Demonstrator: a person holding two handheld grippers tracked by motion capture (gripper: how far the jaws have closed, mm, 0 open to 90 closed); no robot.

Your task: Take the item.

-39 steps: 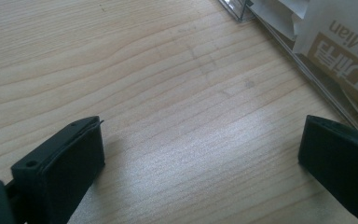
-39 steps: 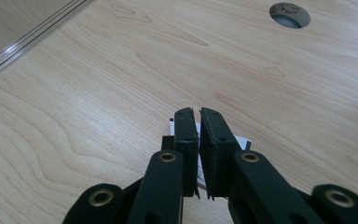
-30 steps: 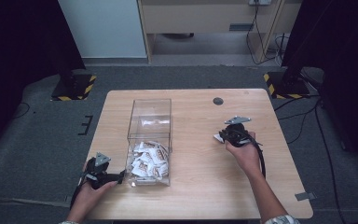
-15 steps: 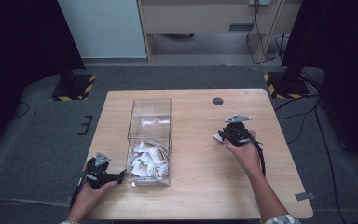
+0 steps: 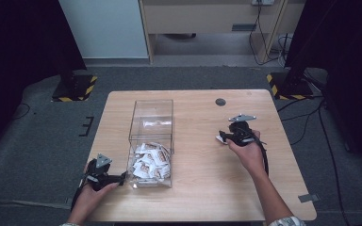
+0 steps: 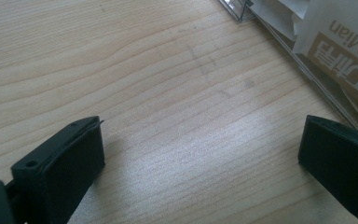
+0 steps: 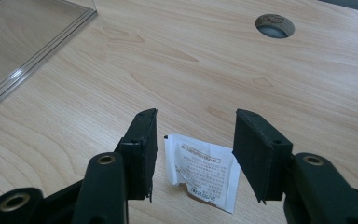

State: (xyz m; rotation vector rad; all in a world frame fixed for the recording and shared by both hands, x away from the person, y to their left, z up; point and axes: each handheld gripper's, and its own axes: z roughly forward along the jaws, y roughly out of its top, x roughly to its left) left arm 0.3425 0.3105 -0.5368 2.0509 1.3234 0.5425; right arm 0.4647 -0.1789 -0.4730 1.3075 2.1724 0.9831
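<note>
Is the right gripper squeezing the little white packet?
No, the right gripper has just been opening, and the packet lies on the table between its jaws, untouched.

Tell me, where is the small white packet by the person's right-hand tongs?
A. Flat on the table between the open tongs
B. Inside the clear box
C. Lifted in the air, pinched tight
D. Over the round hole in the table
A: the packet lies flat on the wooden table between the two parted black pads of the right tongs, which have just been opening.
</note>
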